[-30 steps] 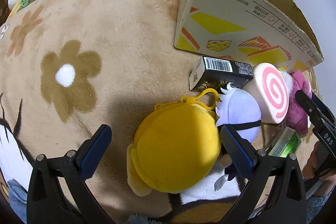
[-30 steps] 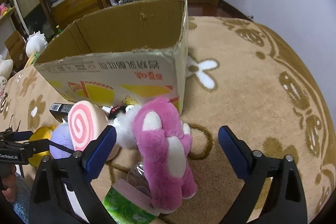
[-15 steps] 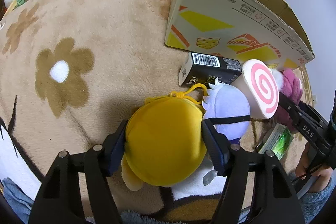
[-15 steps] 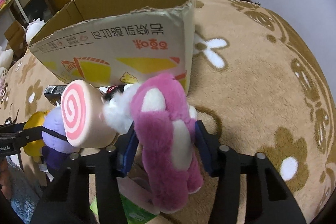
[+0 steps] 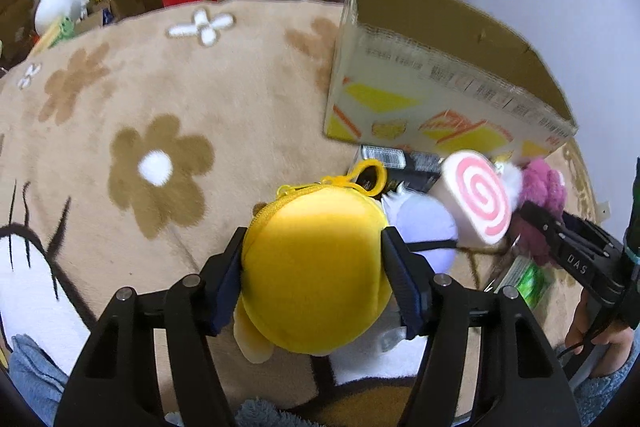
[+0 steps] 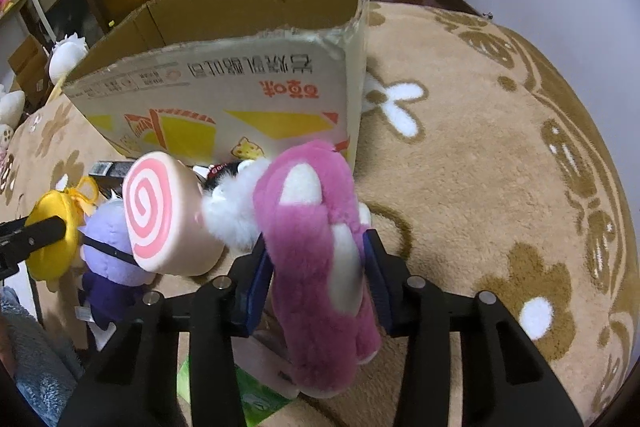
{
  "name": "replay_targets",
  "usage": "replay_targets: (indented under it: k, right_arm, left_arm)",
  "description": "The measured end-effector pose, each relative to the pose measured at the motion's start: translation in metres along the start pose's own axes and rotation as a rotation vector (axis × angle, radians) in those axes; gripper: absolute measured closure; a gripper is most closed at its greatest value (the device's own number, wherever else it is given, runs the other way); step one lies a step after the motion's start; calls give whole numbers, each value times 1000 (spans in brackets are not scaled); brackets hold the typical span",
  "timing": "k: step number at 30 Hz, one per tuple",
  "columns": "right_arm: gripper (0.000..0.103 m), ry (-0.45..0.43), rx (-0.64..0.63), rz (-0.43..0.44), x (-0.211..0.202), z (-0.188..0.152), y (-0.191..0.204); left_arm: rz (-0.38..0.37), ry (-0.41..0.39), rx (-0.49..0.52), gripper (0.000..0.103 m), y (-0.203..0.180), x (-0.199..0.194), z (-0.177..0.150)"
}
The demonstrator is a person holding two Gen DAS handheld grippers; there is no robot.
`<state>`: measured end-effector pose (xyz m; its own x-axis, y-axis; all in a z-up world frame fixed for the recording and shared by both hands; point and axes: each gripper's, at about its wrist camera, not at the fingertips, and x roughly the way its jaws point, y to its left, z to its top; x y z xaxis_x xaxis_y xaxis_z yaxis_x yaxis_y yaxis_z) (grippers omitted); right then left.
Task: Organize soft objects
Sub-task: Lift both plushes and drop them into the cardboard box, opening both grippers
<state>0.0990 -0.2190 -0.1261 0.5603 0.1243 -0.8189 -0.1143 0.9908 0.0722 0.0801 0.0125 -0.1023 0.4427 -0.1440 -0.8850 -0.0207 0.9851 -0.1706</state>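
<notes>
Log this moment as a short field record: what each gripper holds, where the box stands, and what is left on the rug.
left gripper: shut on yellow plush pouch
right gripper: shut on pink plush bear
cardboard box: open top, upright on the rug, behind the toys
left by the box: swirl cushion, purple plush, black carton, green packet

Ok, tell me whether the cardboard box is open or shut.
Open: the cardboard box has no lid on top, and its bare brown inner walls show above the rim.
</notes>
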Motion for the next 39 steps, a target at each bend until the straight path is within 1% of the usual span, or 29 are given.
replay_targets:
  k: [3, 8, 14, 17, 21, 24, 27, 29, 33, 36, 39]
  right_arm:
    - [61, -48, 2, 11, -17, 0, 2]
    - [62, -141, 3, 40, -47, 0, 6]
    - [62, -269, -6, 65, -85, -1, 11]
    - [62, -342, -14, 70, -102, -1, 13]
    - [62, -415, -9, 79, -117, 3, 14]
    - [62, -458, 7, 105, -126, 8, 12]
    - [62, -468, 28, 139, -130, 15, 9]
    - [62, -477, 27, 144, -132, 21, 9]
    - [62, -500, 1, 145, -135, 34, 10]
    - [61, -519, -19, 146, -133, 45, 12]
    - [61, -524, -43, 150, -122, 55, 14]
  left_arm:
    - [-9, -80, 5, 39, 0, -20, -3]
    - [-22, -179, -5, 38, 2, -48, -4]
    - [-24, -319, 7, 38, 1, -77, -1]
    - [-21, -402, 57, 38, -6, -92, 2]
    - [-15, -505, 129, 38, -16, -111, 6]
    - [-5, -545, 164, 38, -25, -118, 15]
    - [3, -574, 185, 38, -34, -121, 29]
    - [9, -586, 201, 38, -40, -120, 39]
    - [19, -596, 230, 37, -51, -114, 57]
    - [9, -600, 237, 37, -58, -109, 68]
    - [5, -599, 242, 37, -63, -100, 77]
